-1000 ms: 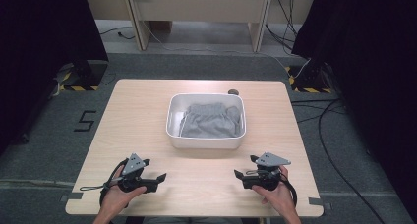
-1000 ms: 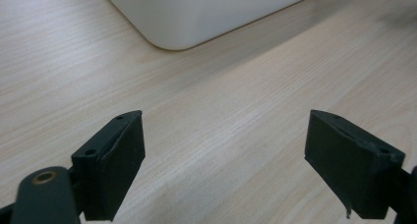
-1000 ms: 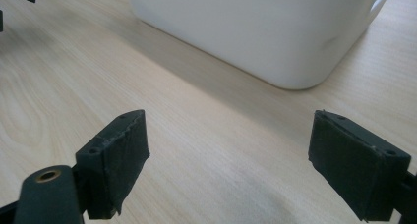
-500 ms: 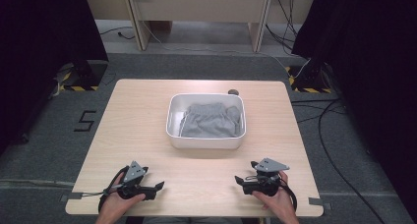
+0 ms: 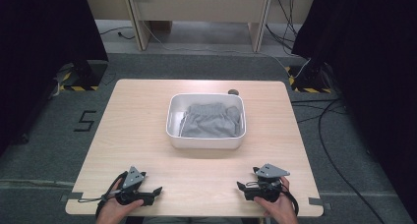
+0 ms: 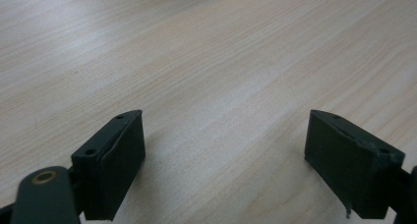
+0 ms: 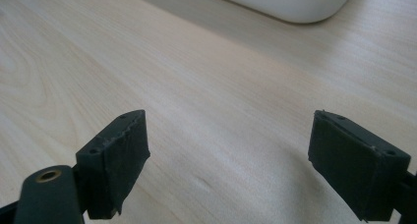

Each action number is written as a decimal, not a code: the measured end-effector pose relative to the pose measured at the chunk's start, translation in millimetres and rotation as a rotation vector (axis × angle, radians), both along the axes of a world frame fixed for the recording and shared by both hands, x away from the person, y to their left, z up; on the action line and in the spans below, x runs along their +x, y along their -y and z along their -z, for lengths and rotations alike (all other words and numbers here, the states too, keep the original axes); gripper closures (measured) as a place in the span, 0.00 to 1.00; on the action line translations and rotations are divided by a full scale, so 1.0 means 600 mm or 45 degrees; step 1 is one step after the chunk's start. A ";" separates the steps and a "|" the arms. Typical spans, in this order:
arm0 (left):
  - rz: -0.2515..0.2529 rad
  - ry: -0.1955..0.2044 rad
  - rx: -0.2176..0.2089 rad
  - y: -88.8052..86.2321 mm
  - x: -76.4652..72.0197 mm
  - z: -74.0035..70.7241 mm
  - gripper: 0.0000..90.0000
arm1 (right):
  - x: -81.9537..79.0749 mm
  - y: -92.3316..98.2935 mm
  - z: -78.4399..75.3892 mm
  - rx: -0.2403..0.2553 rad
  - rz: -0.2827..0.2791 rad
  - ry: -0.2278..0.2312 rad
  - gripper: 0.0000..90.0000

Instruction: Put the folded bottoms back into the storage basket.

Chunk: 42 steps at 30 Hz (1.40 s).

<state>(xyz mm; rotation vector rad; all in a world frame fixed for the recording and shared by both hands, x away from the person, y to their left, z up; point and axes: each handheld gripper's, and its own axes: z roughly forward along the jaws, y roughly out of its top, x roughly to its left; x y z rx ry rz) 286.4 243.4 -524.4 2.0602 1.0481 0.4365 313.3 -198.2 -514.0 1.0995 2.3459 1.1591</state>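
From above, my left gripper (image 5: 155, 190) and right gripper (image 5: 241, 185) rest near the worktop's (image 5: 137, 130) front corners, with a white tub (image 5: 204, 141) holding grey cloth (image 5: 211, 121) toward the back edge. My left gripper view shows jaws spread wide over bare wood. My right gripper view shows the same wide spread, the tub's wall (image 7: 290, 0) ahead.

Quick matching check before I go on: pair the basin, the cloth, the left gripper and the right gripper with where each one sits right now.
Things:
1. white basin
2. grey cloth
3. left gripper
4. right gripper

Places:
A. inside the basin
B. near edge of the table, left side
C. middle of the table, toward the far edge
D. near edge, right side

Pairs: 1-C, 2-A, 3-B, 4-D
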 end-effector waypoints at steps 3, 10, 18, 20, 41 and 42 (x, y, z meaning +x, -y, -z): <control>-0.006 0.009 0.000 -0.001 -0.006 0.001 0.16 | -0.005 0.001 0.001 -0.026 0.002 0.004 0.18; -0.019 0.033 -0.009 -0.003 -0.017 0.005 0.16 | -0.016 0.004 0.003 -0.053 0.006 -0.042 0.18; -0.029 0.042 -0.020 -0.004 -0.027 0.007 0.15 | -0.028 0.000 0.006 -0.128 -0.005 -0.020 0.15; -0.026 0.038 -0.017 -0.003 -0.027 0.007 0.15 | -0.030 -0.001 0.007 -0.129 -0.003 -0.014 0.14; -0.012 0.034 -0.011 -0.005 -0.028 0.006 0.15 | -0.033 0.000 0.010 -0.119 -0.019 -0.004 0.13; -0.012 0.034 -0.011 -0.005 -0.028 0.006 0.15 | -0.033 0.000 0.010 -0.119 -0.019 -0.004 0.13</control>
